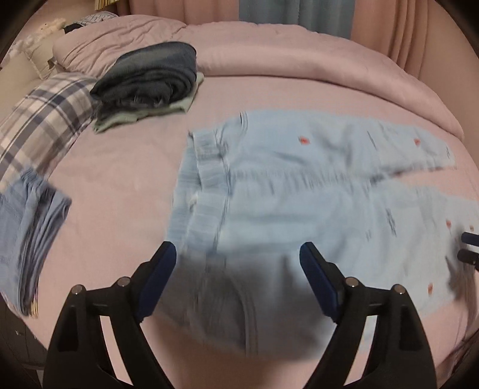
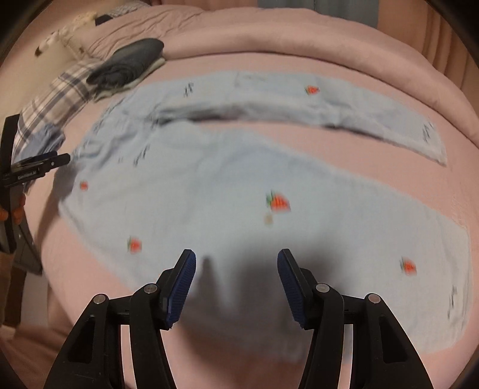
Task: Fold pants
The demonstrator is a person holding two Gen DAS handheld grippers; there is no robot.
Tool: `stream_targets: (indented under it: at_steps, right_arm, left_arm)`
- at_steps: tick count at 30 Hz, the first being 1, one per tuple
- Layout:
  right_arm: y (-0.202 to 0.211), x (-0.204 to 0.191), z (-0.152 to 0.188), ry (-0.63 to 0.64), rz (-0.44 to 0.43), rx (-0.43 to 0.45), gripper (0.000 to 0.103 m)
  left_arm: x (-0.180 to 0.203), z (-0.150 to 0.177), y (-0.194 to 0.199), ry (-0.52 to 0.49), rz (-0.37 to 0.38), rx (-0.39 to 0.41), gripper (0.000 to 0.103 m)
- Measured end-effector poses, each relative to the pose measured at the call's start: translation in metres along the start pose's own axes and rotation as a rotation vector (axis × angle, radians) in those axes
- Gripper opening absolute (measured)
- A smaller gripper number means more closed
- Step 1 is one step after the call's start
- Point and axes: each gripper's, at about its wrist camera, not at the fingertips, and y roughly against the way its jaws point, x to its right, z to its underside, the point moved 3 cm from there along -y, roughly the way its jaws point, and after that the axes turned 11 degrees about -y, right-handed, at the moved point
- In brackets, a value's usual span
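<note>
Light-blue pants (image 2: 239,179) flat on bed (image 2: 299,51), beneath both wide-spread grippers, left gripper (image 1: 238,257), right gripper (image 2: 236,263)

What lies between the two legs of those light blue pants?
Just bare pink bedsheet, a narrow wedge separating the two spread legs of the light blue pants. The right wrist view shows it best.

Pink bedsheet (image 1: 119,167) covers the whole bed, with a matching pink comforter (image 1: 299,57) bunched along the far side. A stack of folded dark clothes (image 1: 149,77) sits on something pale green, right next to a plaid pillow (image 1: 45,119). Folded blue denim (image 1: 27,233) lies at the left edge. Pink curtains (image 1: 419,24) behind.
</note>
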Motion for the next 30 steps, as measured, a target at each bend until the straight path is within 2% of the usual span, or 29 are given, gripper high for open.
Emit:
stream_targets:
  at_steps: [4,6,8,10,11,13,16,20,22,26,28,30]
  right_arm:
    - [-0.012,-0.007,-0.033,0.031,-0.046,0.056,0.056]
    - [-0.029,-0.011,-0.045,0.035,-0.061,0.031,0.057]
    - [-0.061,-0.015,-0.051,0.101,0.029,-0.027,0.056]
    - [-0.069,-0.020,-0.059,0.171,0.060,-0.014,0.057]
    - [-0.068,-0.020,-0.066,0.183,0.082,-0.023,0.057]
    - [-0.061,-0.015,-0.086,0.160,0.129,-0.022,0.057]
    - [-0.032,-0.015,-0.128,0.154,-0.038,0.050,0.058]
    - [-0.039,-0.024,-0.188,0.266,0.031,0.147,0.063]
    - [-0.059,-0.022,-0.217,0.248,0.014,0.116,0.063]
    - [-0.096,-0.031,-0.247,0.291,0.007,0.063,0.063]
    - [-0.117,-0.036,-0.256,0.340,0.002,0.003,0.063]
    - [-0.129,-0.033,-0.260,0.346,-0.046,-0.065,0.063]
  left_arm:
    - [-0.010,-0.038,-0.025,0.010,0.010,0.003,0.085]
    - [-0.015,-0.058,-0.045,0.006,0.011,-0.008,0.085]
    - [-0.017,-0.074,-0.076,-0.030,-0.024,-0.053,0.085]
    - [-0.027,-0.080,-0.101,-0.020,-0.055,-0.125,0.084]
    - [-0.033,-0.082,-0.109,-0.003,-0.044,-0.150,0.085]
    - [-0.046,-0.093,-0.115,0.041,-0.012,-0.144,0.084]
    - [-0.057,-0.114,-0.109,0.008,0.021,-0.085,0.085]
    - [-0.067,-0.133,-0.122,-0.024,0.070,-0.102,0.085]
    - [-0.067,-0.140,-0.128,-0.049,0.081,-0.110,0.085]
    - [-0.048,-0.152,-0.132,-0.158,0.217,-0.116,0.085]
    - [-0.046,-0.155,-0.139,-0.225,0.222,-0.159,0.085]
    - [-0.055,-0.156,-0.147,-0.254,0.216,-0.201,0.085]
